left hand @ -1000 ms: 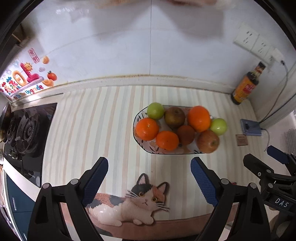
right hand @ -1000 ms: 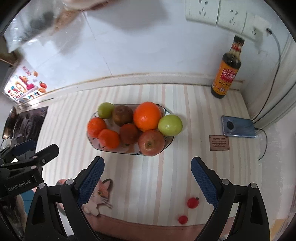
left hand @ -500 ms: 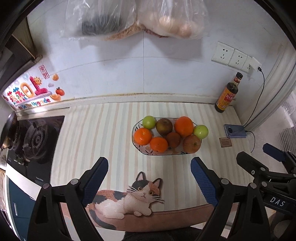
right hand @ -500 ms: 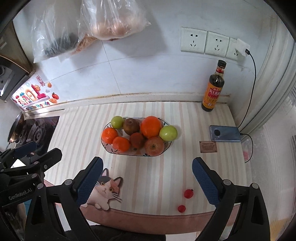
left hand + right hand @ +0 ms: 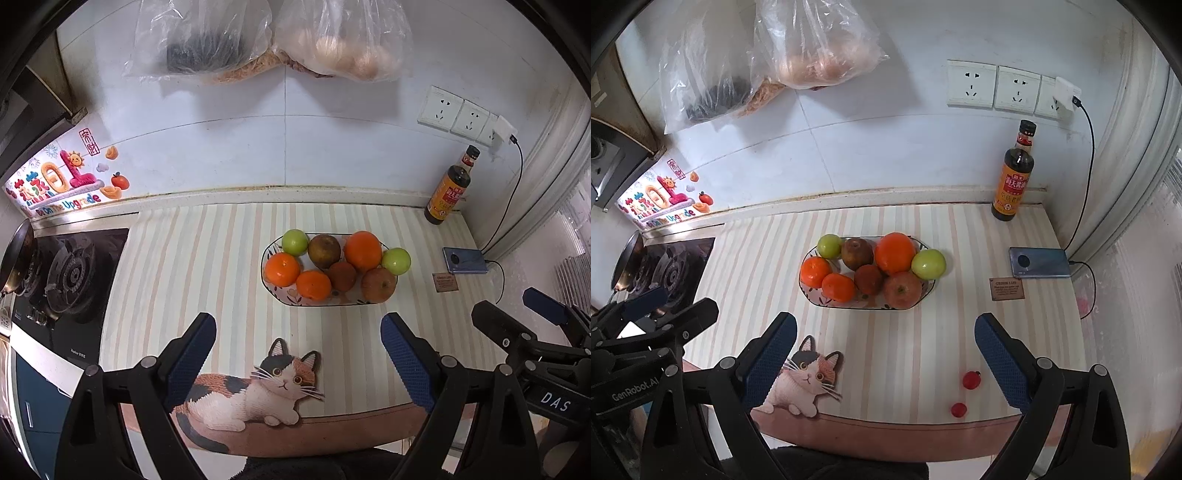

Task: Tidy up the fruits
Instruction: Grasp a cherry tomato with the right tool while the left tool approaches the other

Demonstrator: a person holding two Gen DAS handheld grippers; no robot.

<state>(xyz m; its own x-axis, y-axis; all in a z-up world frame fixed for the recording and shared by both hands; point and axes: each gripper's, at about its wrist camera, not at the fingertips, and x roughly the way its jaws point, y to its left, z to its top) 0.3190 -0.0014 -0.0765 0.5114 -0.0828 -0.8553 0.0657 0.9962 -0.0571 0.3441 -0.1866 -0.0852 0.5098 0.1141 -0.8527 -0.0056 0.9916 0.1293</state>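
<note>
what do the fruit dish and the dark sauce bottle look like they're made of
Fruit dish: likely glazed ceramic; white, glossy, with a painted floral pattern and a dark rim line. Sauce bottle: glass or clear plastic, I cannot tell which; shiny, see-through wall over dark liquid, with a paper-looking orange label.

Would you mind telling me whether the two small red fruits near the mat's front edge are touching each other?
Apart. In the right wrist view the upper small red fruit and the lower small red fruit lie with a clear strip of striped mat between them.
</note>
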